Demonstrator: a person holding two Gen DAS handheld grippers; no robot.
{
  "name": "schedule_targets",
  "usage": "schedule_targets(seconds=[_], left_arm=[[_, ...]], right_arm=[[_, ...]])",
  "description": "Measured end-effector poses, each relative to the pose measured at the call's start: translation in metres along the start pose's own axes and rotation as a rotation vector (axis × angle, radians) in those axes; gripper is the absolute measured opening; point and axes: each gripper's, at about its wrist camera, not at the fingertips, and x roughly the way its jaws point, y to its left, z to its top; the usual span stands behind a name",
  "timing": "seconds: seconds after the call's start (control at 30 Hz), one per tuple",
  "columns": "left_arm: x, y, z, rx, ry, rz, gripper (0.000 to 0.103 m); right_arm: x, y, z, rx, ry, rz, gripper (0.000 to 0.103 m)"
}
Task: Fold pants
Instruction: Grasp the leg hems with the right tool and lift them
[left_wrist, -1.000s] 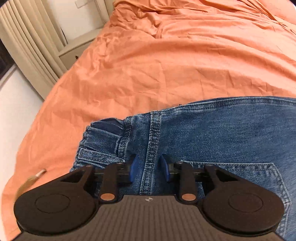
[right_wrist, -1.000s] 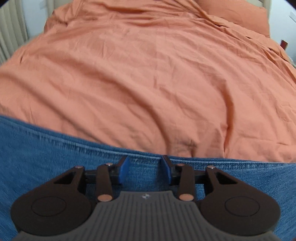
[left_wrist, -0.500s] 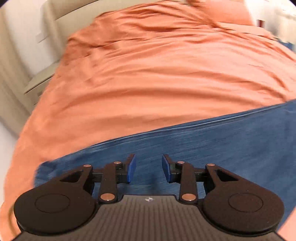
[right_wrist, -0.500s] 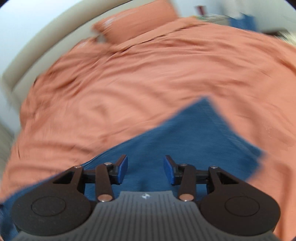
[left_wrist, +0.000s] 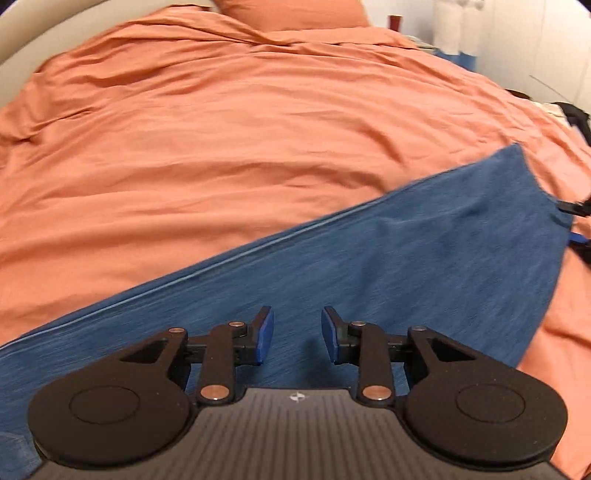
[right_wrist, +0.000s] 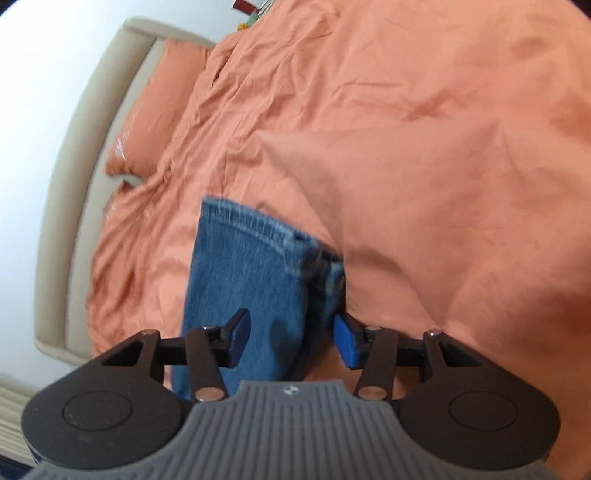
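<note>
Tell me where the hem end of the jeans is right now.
In the right wrist view the hem lies centre-left on the orange duvet, ahead of the open right hand-held gripper, pointing toward the pillow and beige headboard.

One pair of jeans (left_wrist: 406, 258) lies on one bed (left_wrist: 221, 147), under two tools: left tool (left_wrist: 297, 339) at 6 o'clock, right tool (right_wrist: 291, 341). One pillow (right_wrist: 159, 107) sits at 10 o'clock.

Bare duvet (left_wrist: 229, 155) beyond jeans (left_wrist: 406, 266); headboard (right_wrist: 77, 155), pillow (right_wrist: 155, 110) far end.
</note>
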Motion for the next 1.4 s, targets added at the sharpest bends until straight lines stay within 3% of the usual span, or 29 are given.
schedule_targets(seconds=[0.07,0.13,0.23,0.33,0.57,0.7,0.87,1.0,1.23,1.4], left_arm=[[0.010,-0.013,0.004,0.025,0.006,-0.022,0.036],[0.022,-0.025,0.008,0.049,0.014,-0.030,0.036],[0.042,-0.034,0.016,0.059,0.024,-0.035,0.035],[0.064,-0.039,0.030,0.048,0.033,-0.023,0.033],[0.104,-0.046,0.060,0.003,0.048,0.029,0.033],[0.100,-0.055,0.064,0.048,0.035,0.072,0.031],[0.060,-0.069,0.048,0.054,0.014,0.003,0.030],[0.049,-0.089,0.024,0.068,0.070,-0.038,0.029],[0.028,-0.094,-0.007,-0.069,0.108,-0.131,0.028],[0.012,-0.107,-0.033,-0.103,0.102,-0.146,0.027]], right_arm=[[0.002,-0.006,0.005,0.039,-0.001,0.032,0.038],[-0.004,-0.003,0.010,-0.014,-0.008,0.009,0.007],[-0.021,0.006,0.012,-0.106,-0.033,0.054,0.004],[-0.026,0.013,0.011,-0.186,-0.043,0.020,0.003],[-0.011,0.004,0.012,-0.195,-0.012,-0.047,0.003],[-0.005,0.008,0.013,-0.222,-0.001,-0.075,0.003],[-0.001,0.014,0.014,-0.233,0.010,-0.098,0.003],[-0.004,0.020,0.015,-0.249,0.009,-0.105,0.003],[-0.021,0.057,0.015,-0.342,-0.017,-0.100,0.004],[-0.037,0.102,0.009,-0.444,-0.034,-0.087,0.004]])
